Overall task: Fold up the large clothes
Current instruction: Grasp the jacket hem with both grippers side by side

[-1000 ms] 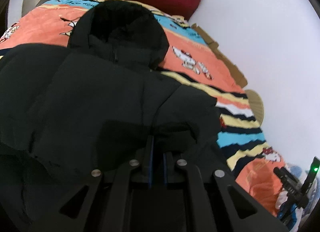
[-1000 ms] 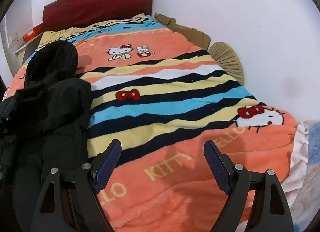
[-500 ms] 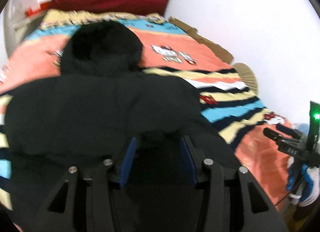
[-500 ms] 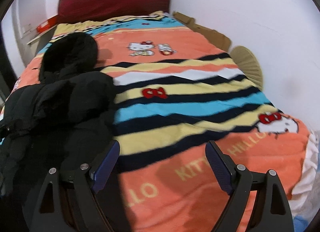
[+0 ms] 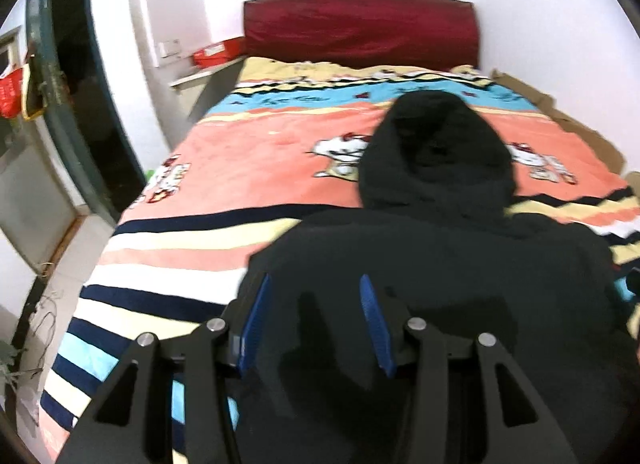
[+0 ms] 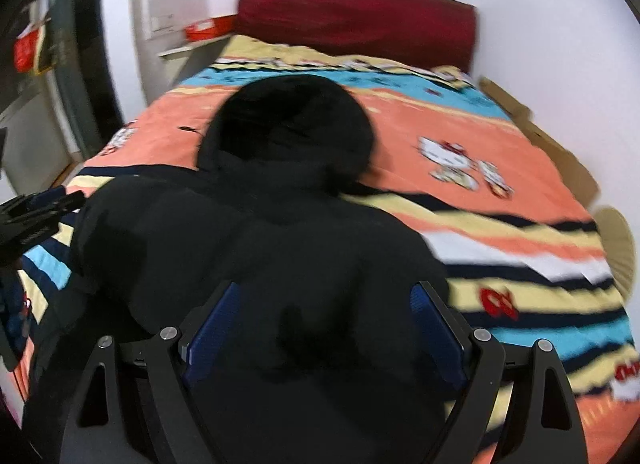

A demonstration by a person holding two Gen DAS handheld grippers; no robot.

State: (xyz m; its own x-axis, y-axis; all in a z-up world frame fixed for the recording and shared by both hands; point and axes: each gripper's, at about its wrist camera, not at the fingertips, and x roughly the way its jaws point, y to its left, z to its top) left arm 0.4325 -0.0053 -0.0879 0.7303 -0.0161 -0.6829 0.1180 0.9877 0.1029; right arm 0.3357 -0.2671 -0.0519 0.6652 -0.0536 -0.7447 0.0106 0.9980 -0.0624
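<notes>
A black hooded puffer jacket (image 5: pixel 440 264) lies on the striped cartoon blanket (image 5: pixel 240 167), hood (image 5: pixel 436 143) pointing toward the headboard. My left gripper (image 5: pixel 314 316) is open and empty, hovering over the jacket's left part near its edge. In the right wrist view the jacket (image 6: pixel 260 256) fills the middle, hood (image 6: pixel 288 123) at the far end. My right gripper (image 6: pixel 326 328) is open wide and empty above the jacket's body. The left gripper shows at the left edge of that view (image 6: pixel 28 215).
A dark red headboard (image 5: pixel 360 27) stands against the white wall. A shelf with a red box (image 5: pixel 212 53) is at the bed's far left. A door and bare floor (image 5: pixel 48 191) lie left of the bed. Cardboard (image 6: pixel 560 151) lines the right wall side.
My left gripper opened and let go of the jacket fold, then swung left. My right gripper moved left from over the bare blanket to above the jacket.
</notes>
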